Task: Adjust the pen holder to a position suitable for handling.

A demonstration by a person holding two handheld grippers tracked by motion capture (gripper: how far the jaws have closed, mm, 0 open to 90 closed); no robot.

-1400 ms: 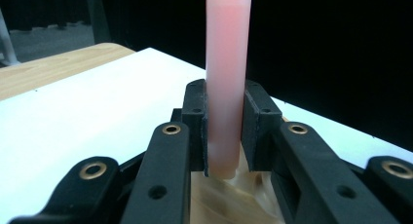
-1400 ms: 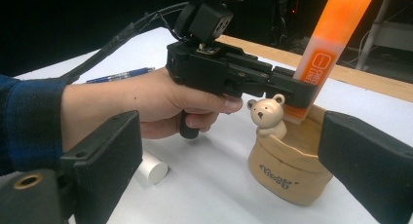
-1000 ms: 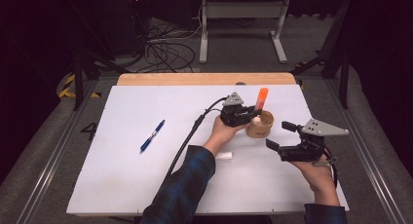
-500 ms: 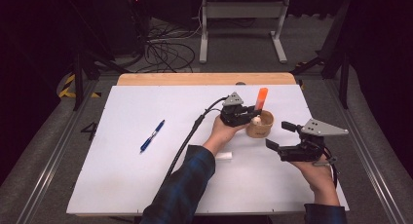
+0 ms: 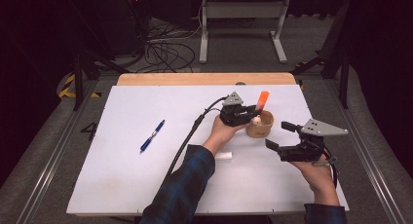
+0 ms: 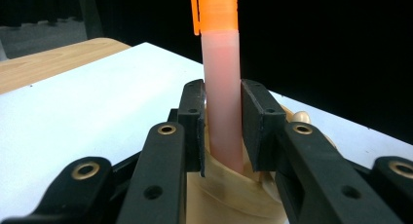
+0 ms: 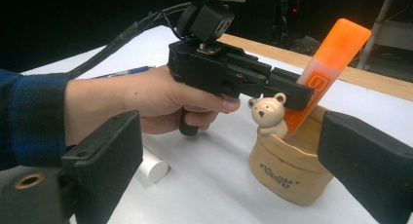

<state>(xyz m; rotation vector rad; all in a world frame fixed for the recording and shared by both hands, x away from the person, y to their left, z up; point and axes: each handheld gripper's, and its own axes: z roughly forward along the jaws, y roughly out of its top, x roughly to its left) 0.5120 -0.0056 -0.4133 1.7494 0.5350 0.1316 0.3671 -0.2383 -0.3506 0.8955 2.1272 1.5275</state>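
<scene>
Two grippers at work: left gripper (image 5: 247,114) jaws around orange marker (image 6: 221,87) standing tilted in bear cup (image 5: 259,125), at 1 o'clock of table (image 5: 146,185); pads just easing apart, grip uncertain. Right gripper (image 5: 281,135) gapes empty at 4 o'clock. Back off level, avoid tipping cup

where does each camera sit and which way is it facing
High view: above the person's side, looking forward and down on the white table; both forearms show.
Left gripper view: on the left gripper, looking along its jaws at the orange highlighter pen.
Right gripper view: on the right gripper, facing the left hand.
Shared: pen in the tan bear-decorated holder.
</scene>
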